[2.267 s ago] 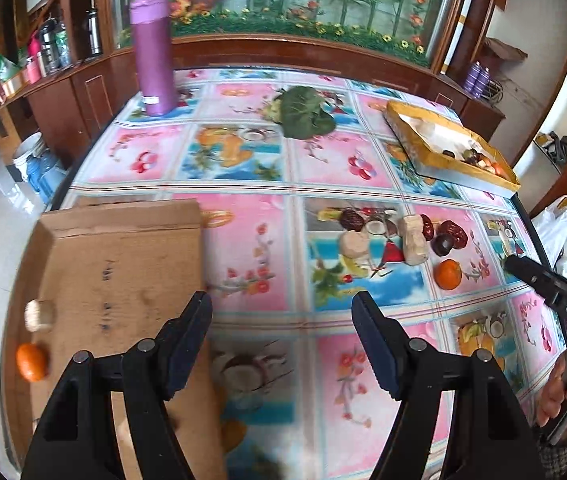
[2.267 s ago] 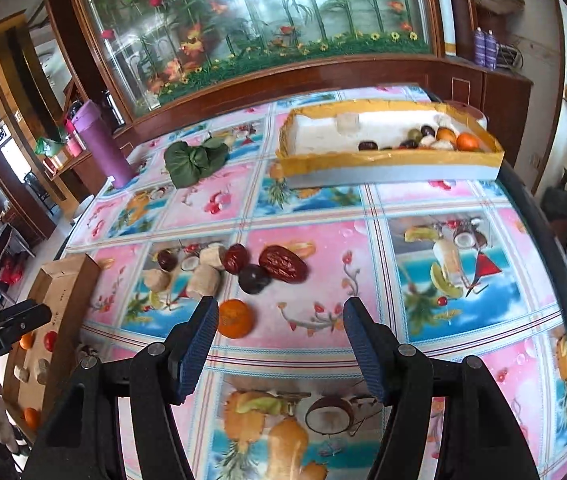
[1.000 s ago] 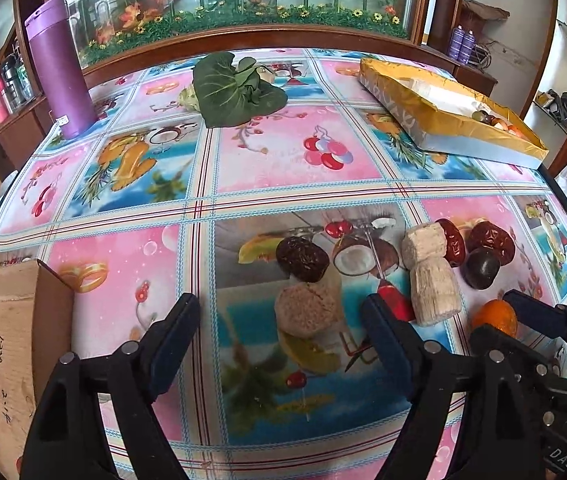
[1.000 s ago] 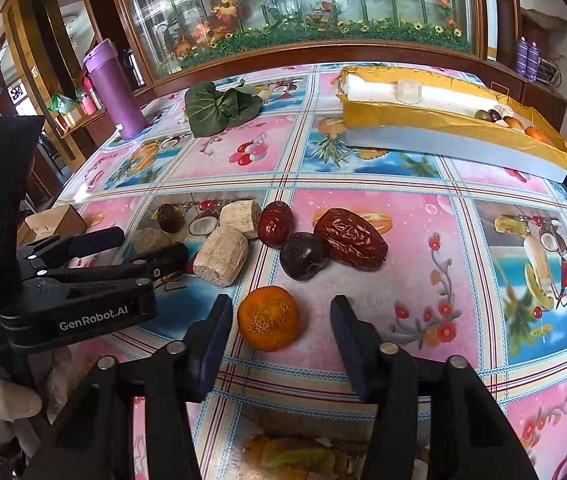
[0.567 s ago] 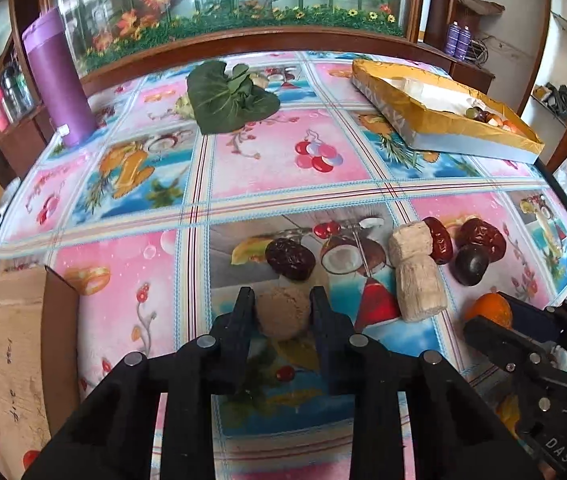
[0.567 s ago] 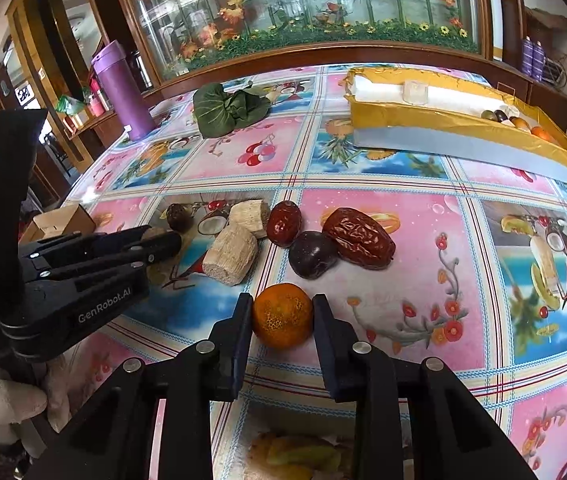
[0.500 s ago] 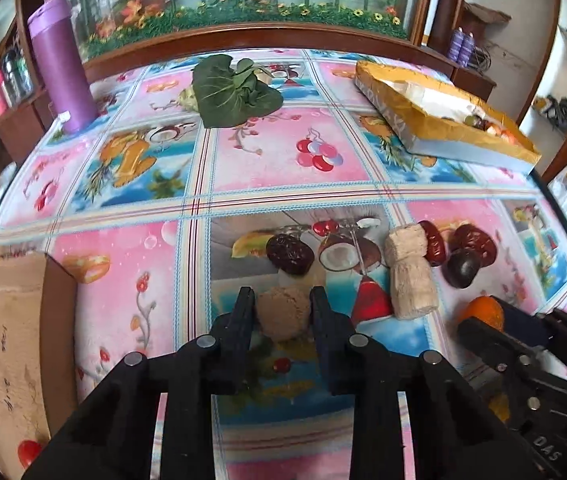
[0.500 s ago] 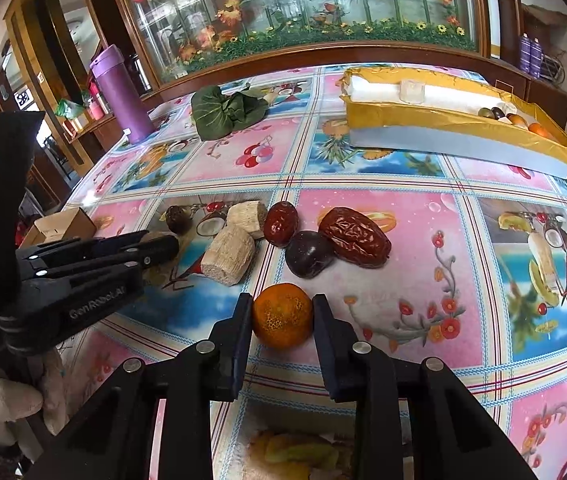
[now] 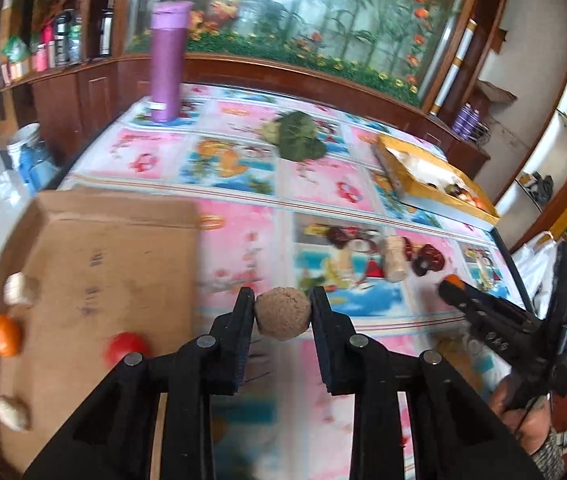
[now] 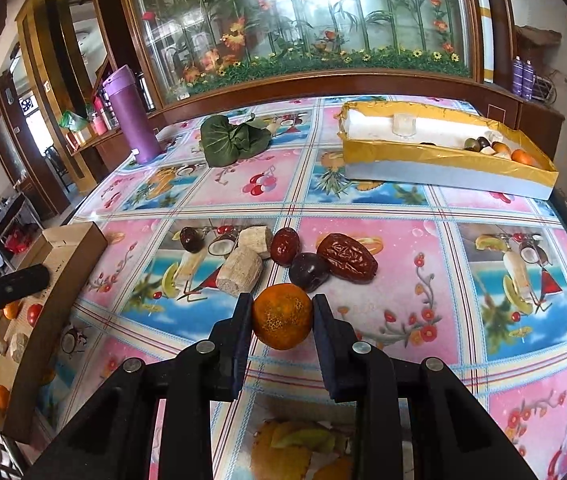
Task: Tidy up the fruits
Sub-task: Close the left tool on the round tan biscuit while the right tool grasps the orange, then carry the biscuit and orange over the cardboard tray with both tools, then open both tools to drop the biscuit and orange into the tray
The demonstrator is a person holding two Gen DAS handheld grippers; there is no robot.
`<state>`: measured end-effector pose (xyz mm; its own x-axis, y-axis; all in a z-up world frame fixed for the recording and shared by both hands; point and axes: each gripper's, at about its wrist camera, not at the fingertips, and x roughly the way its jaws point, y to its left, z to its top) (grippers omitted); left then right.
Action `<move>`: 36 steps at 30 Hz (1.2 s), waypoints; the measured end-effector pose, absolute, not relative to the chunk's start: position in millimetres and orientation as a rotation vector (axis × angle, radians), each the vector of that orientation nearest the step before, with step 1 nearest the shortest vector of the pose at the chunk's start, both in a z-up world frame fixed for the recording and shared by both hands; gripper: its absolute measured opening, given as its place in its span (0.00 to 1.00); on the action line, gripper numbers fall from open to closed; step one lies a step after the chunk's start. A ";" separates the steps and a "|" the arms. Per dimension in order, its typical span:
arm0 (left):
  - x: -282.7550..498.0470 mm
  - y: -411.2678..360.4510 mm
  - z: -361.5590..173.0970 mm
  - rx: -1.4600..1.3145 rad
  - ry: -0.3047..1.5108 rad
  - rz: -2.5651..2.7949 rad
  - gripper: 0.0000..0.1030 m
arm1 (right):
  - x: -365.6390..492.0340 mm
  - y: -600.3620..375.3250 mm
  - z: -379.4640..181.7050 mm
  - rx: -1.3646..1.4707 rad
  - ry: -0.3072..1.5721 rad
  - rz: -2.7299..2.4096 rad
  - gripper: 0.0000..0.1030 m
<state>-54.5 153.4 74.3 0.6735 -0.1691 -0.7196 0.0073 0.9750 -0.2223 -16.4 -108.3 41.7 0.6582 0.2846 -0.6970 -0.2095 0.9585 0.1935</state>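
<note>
Fruits: left claw (image 9: 282, 312) grips a tan ball (image 9: 282, 315), right claw (image 10: 282, 314) an orange (image 10: 282, 315), each wrist view alone showing it.

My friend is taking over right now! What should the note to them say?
Left gripper: shut on the tan ball, lifted, next to the cardboard box.
Right gripper: shut on the orange.
Done: the cardboard box already holds an orange fruit, a red one and pale pieces; the yellow tray holds several fruits at its far end.
Left: on the table lie two pale chunks, red dates and a dark plum. Place both held fruits, then sort these.
</note>
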 end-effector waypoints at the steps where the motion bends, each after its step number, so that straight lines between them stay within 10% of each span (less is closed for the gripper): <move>1: -61.0 167.6 76.2 -0.217 0.821 -0.075 0.27 | -20.2 -107.1 44.0 0.113 0.812 0.289 0.31; 36: -127.8 279.1 26.6 -0.057 0.926 0.166 0.27 | -138.9 163.7 34.3 -0.198 0.929 0.835 0.32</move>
<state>-127.8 279.1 26.6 0.5895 0.1177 -0.7991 -0.1669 0.9857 0.0221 -138.9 163.7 34.3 0.3185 0.5495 -0.7724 -0.7103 0.6779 0.1894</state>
